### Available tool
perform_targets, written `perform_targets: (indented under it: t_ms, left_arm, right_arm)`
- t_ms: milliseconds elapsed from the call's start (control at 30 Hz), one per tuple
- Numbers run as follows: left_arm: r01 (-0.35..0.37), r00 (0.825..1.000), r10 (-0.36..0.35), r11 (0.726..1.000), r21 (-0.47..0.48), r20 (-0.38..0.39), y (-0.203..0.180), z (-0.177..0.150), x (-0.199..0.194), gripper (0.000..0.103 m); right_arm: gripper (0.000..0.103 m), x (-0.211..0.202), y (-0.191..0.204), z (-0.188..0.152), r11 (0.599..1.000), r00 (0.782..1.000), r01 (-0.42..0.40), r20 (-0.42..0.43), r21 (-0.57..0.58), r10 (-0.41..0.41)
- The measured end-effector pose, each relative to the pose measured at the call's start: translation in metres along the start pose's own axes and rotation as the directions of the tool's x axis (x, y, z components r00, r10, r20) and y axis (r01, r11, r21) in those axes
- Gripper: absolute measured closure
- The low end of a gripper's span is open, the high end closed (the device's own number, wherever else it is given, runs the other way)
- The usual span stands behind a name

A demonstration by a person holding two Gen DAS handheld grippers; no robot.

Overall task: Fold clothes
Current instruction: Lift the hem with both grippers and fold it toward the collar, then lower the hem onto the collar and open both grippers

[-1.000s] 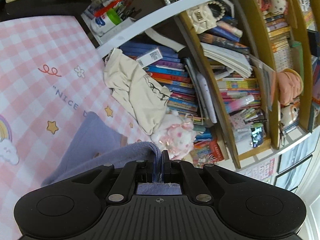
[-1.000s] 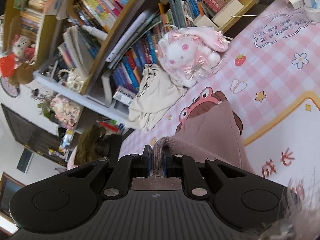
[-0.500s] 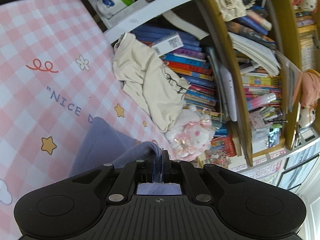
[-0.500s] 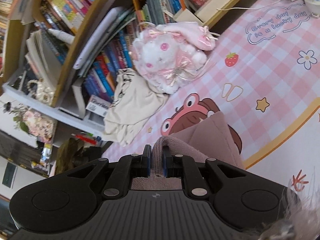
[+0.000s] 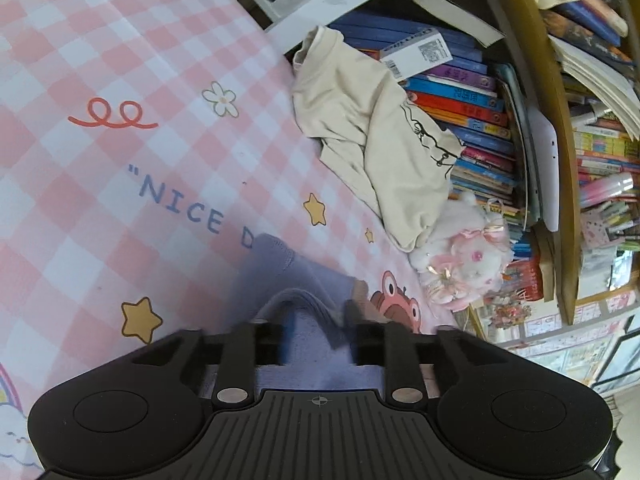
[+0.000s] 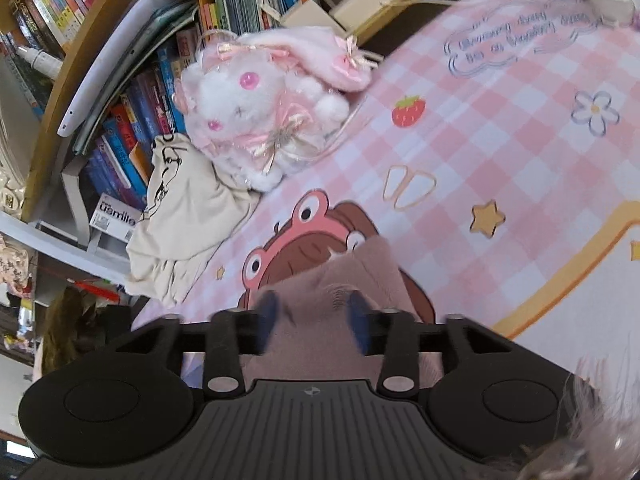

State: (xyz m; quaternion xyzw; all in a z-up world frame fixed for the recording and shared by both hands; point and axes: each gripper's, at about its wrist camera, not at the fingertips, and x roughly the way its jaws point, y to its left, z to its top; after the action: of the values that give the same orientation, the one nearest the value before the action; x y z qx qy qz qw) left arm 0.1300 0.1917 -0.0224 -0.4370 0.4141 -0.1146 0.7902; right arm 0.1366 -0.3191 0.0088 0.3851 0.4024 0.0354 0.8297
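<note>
- While both grippers sit low over the pink checked mat (image 5: 120,60), each looks forward along it toward the bookshelf (image 5: 532,128) at the far edge.
- Left gripper (image 5: 318,336): its two fingers stand spread apart, blurred, with a ridge of the purple garment (image 5: 288,276) rising in the gap; the cloth does not look pinched between them.
- That purple garment lies on the mat just ahead of the left gripper, its far edge reaching the printed letters "NICE D", and a bit of pinkish cloth shows at its right side beside the frog print (image 5: 396,296).
- Right gripper (image 6: 314,320): its fingers are likewise parted, their blue pads (image 6: 267,312) blurred, one on either side of the pink garment (image 6: 352,276), which lies loose between them.
- In the right wrist view the pink garment covers the lower part of the frog print (image 6: 288,240), near the yellow border line on the mat.
- A cream shirt (image 5: 368,132) is crumpled at the foot of the bookshelf, touching the rows of books.
- A white and pink plush toy (image 6: 264,108) sits just beside the shirt, also against the shelf.
- Pale fluffy material (image 6: 592,420) shows at the lower right corner of the right wrist view; what it is cannot be told.
</note>
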Motion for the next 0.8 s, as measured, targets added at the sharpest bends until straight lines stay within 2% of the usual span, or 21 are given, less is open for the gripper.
perform_targets:
  t_ms: [100, 133, 233, 300, 367, 400, 467, 500, 600, 700, 767, 800]
  left_arm:
    - [0.011, 0.999, -0.013, 0.999, 0.044, 0.037, -0.007, 0.005, -0.013, 0.059]
    - [-0.005, 0.998, 0.000, 0.996, 0.086, 0.062, -0.012, 0.006, -0.019, 0.059]
    - [-0.069, 0.992, 0.042, 0.971, 0.230, 0.121, -0.028, 0.003, -0.031, 0.059]
    - [-0.118, 0.988, 0.072, 0.921, 0.371, 0.136, -0.043, -0.010, -0.031, 0.059]
    - [-0.173, 0.982, 0.110, 0.845, 0.506, 0.153, -0.054, -0.027, -0.026, 0.059]
    - [-0.195, 0.979, 0.129, 0.815, 0.546, 0.157, -0.057, -0.033, -0.021, 0.059]
    - [-0.236, 0.972, 0.168, 0.748, 0.621, 0.167, -0.061, -0.044, -0.010, 0.058]
    - [-0.249, 0.969, 0.186, 0.731, 0.635, 0.165, -0.060, -0.047, -0.005, 0.058]
    - [-0.266, 0.963, 0.222, 0.712, 0.649, 0.152, -0.058, -0.049, 0.008, 0.058]
    - [-0.267, 0.963, 0.224, 0.702, 0.660, 0.151, -0.060, -0.045, 0.017, 0.059]
    - [-0.244, 0.969, 0.197, 0.721, 0.648, 0.146, -0.059, -0.040, 0.017, 0.059]
    - [-0.233, 0.972, 0.183, 0.730, 0.642, 0.144, -0.058, -0.038, 0.017, 0.059]
  right_arm:
    - [0.050, -0.009, 0.009, 0.003, 0.997, 0.998, 0.042, 0.045, -0.070, -0.039]
    - [0.048, -0.012, 0.013, 0.004, 0.992, 0.996, 0.064, 0.065, -0.105, -0.057]
    - [0.044, -0.019, 0.033, -0.004, 0.943, 0.984, 0.157, 0.128, -0.294, -0.123]
    - [0.042, -0.019, 0.046, -0.014, 0.874, 0.975, 0.210, 0.156, -0.439, -0.155]
    - [0.038, -0.014, 0.056, -0.029, 0.791, 0.969, 0.245, 0.169, -0.560, -0.181]
    - [0.037, -0.010, 0.059, -0.035, 0.750, 0.966, 0.258, 0.173, -0.609, -0.193]
    - [0.037, 0.000, 0.061, -0.046, 0.695, 0.962, 0.272, 0.168, -0.665, -0.216]
    - [0.037, 0.005, 0.061, -0.050, 0.678, 0.960, 0.276, 0.163, -0.681, -0.227]
    - [0.037, 0.020, 0.058, -0.053, 0.662, 0.956, 0.283, 0.150, -0.694, -0.252]
    - [0.038, 0.029, 0.059, -0.051, 0.652, 0.950, 0.304, 0.166, -0.694, -0.266]
    - [0.042, 0.034, 0.059, -0.046, 0.659, 0.951, 0.300, 0.165, -0.689, -0.261]
    - [0.048, 0.037, 0.058, -0.044, 0.664, 0.952, 0.299, 0.162, -0.685, -0.261]
